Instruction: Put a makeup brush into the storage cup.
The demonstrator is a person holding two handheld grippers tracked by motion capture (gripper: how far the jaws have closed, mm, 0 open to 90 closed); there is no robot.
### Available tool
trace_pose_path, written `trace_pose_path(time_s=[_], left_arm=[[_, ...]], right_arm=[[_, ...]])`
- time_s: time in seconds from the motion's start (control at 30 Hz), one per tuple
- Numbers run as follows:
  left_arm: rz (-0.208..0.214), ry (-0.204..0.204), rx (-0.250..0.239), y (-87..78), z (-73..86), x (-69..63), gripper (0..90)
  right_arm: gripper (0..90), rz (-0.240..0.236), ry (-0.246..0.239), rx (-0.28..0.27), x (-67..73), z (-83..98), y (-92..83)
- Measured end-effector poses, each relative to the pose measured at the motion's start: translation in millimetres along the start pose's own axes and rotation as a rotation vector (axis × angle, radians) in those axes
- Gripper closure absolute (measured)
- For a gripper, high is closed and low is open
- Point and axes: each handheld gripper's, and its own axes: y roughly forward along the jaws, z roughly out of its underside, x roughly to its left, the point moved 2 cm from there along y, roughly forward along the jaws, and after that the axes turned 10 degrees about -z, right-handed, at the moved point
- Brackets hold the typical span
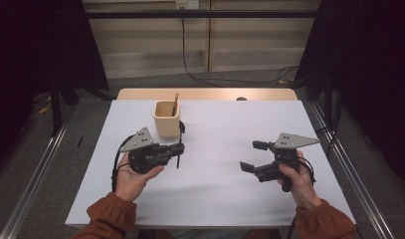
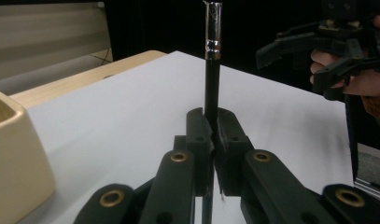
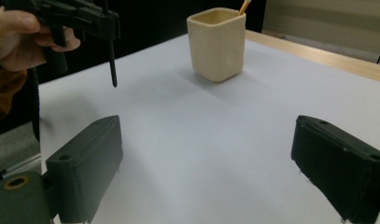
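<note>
Pen (image 2: 212, 88) clamped upright in the left gripper (image 2: 212, 122): a slim black stick with a silvery band near its top end, pinched low on its barrel so that most of its length stands free above the jaws. From the right gripper view its lower tip (image 3: 114, 70) hangs clear of the bench (image 3: 187, 140), pointing down. In the high view the left gripper (image 1: 179, 148) sits just in front of the cream holder cup (image 1: 166, 119), near it but not touching. That placing suggests the pen is meant for the cup, and holding it vertical would let it drop straight through the open mouth.

The cup stands upright toward the far side of the white bench (image 1: 215, 189), and a thin wooden stick (image 1: 175, 103), perhaps a pencil, leans inside it against the right rim. That leaves most of the opening free.

The right gripper (image 1: 253, 155) rests well apart on the right half of the bench, its jaws spread wide with nothing between them; in its own view the two black pads frame bare white surface. It seems to be waiting out of the way, leaving the work to the left hand (image 1: 133, 177).
</note>
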Motion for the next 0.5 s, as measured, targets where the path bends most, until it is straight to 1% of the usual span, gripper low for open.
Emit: trace_pose_path(time_s=[0.03, 0.07, 0.17, 0.23, 0.3, 0.37, 0.47, 0.5], left_arm=[[-0.006, -0.005, -0.001, -1.6, -1.3, 1.6, 85.7], [-0.011, -0.01, -0.012, -2.9, -2.8, 3.8, 85.7], [-0.027, -0.021, -0.024, -6.4, -5.5, 7.8, 85.7], [-0.041, -0.013, -0.026, -8.9, -7.0, 11.5, 85.7], [-0.049, -0.02, -0.03, -11.2, -8.7, 14.7, 85.6], [-0.058, -0.021, -0.036, -13.0, -10.6, 18.3, 85.7], [-0.064, -0.025, -0.037, -14.4, -12.6, 21.3, 85.7], [-0.069, -0.02, -0.035, -15.1, -13.6, 22.8, 85.7]], right_arm=[[5.8, 0.001, 0.007, 0.001, 0.3, 1.1, -1.1], [5.0, 0.013, 0.01, 0.0, 0.3, 3.4, -1.9], [5.3, 0.032, 0.016, 0.002, -0.9, 11.6, -3.8], [5.3, 0.044, 0.021, 0.006, -0.9, 15.3, -5.7], [5.0, 0.05, 0.022, -0.004, -0.2, 16.6, -7.9], [4.5, 0.069, 0.017, -0.018, 0.7, 18.0, -9.6], [2.8, 0.082, 0.023, -0.023, 1.4, 22.2, -10.4], [2.8, 0.089, 0.022, -0.022, 1.4, 23.6, -10.9]])
